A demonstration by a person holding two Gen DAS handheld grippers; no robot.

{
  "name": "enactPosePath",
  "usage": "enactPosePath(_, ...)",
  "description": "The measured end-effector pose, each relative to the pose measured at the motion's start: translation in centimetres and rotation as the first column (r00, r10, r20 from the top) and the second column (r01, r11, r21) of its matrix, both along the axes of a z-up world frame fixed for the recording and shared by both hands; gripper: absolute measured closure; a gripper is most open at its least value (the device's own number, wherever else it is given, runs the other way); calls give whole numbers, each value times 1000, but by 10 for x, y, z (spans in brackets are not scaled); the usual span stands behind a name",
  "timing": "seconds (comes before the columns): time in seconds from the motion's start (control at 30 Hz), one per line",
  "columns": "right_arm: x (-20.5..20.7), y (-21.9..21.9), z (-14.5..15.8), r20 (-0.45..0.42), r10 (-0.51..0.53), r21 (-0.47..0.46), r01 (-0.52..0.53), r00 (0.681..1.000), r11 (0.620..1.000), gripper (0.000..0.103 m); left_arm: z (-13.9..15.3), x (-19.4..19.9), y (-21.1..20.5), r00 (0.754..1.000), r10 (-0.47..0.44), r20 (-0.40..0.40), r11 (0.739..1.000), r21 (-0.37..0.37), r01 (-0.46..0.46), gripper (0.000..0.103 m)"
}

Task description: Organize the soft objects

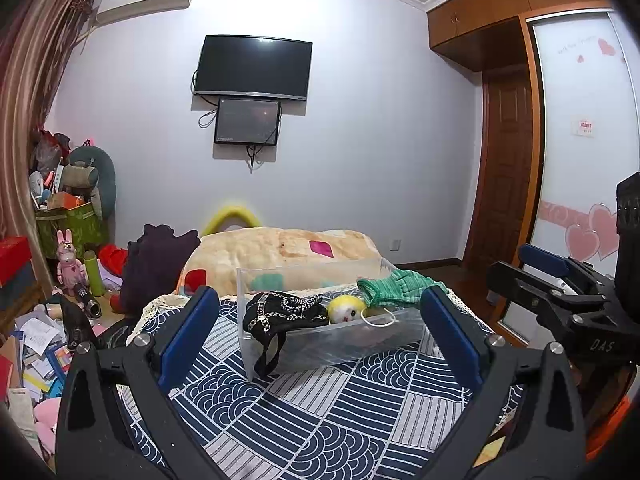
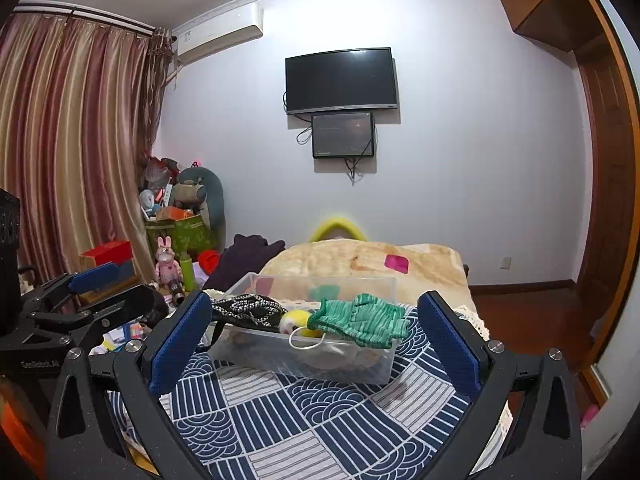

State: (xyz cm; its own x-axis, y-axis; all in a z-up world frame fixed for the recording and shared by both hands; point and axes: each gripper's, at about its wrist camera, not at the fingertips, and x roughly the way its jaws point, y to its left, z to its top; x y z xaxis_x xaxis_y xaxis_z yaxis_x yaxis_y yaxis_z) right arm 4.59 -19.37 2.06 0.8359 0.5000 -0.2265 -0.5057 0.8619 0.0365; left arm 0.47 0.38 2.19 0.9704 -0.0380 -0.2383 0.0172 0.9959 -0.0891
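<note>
A clear plastic box (image 1: 344,344) (image 2: 280,354) stands on a blue-and-white patterned cloth (image 1: 320,412) (image 2: 304,412). In it lie a black chain-trimmed cloth (image 1: 286,312) (image 2: 248,308) hanging over the left wall, a yellow plush toy (image 1: 346,309) (image 2: 296,322), a green knitted glove (image 1: 394,283) (image 2: 362,320) draped over the right rim, and a white face mask loop (image 1: 378,318) (image 2: 306,342). My left gripper (image 1: 320,332) is open and empty, short of the box. My right gripper (image 2: 316,332) is open and empty, also short of the box.
A beige blanket (image 1: 280,256) (image 2: 360,260) lies on the bed behind the box. A dark garment (image 1: 156,264) (image 2: 244,258) sits to the left. Toys, boxes and papers (image 1: 60,280) clutter the floor at left. The wardrobe (image 1: 580,140) stands at right.
</note>
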Motion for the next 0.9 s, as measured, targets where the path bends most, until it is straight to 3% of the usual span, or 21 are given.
enactPosePath(0.9,0,1,-3,-17,1,3,-1,1000,1000,0,-2,3,-11,1000,-26,-18,999,19,26,1)
